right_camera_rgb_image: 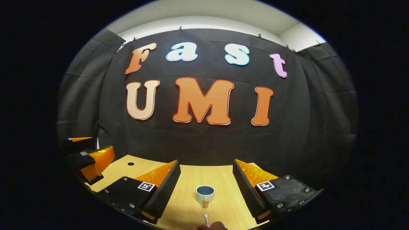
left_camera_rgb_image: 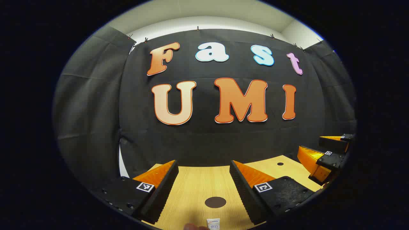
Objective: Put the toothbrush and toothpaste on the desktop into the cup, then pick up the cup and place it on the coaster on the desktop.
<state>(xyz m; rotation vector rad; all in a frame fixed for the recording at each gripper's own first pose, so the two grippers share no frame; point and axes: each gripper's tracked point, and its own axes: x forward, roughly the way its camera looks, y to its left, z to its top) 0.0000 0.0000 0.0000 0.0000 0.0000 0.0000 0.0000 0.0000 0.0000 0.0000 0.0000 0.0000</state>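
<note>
Both grippers' jaws apart: toothpaste point(left_camera_rgb_image: 213, 223) lies ahead of left gripper point(left_camera_rgb_image: 204, 182) at desk's point(left_camera_rgb_image: 191, 191) near edge, toothbrush point(right_camera_rgb_image: 206, 219) and cup point(right_camera_rgb_image: 204, 193) ahead of right gripper point(right_camera_rgb_image: 206, 182).

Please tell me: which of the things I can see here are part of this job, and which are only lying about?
Part of the job:
- cup
- toothbrush, tip seen at the edge
- toothpaste
- coaster
- left gripper and right gripper, both open

Only lying about:
- small hole in the desktop
</note>
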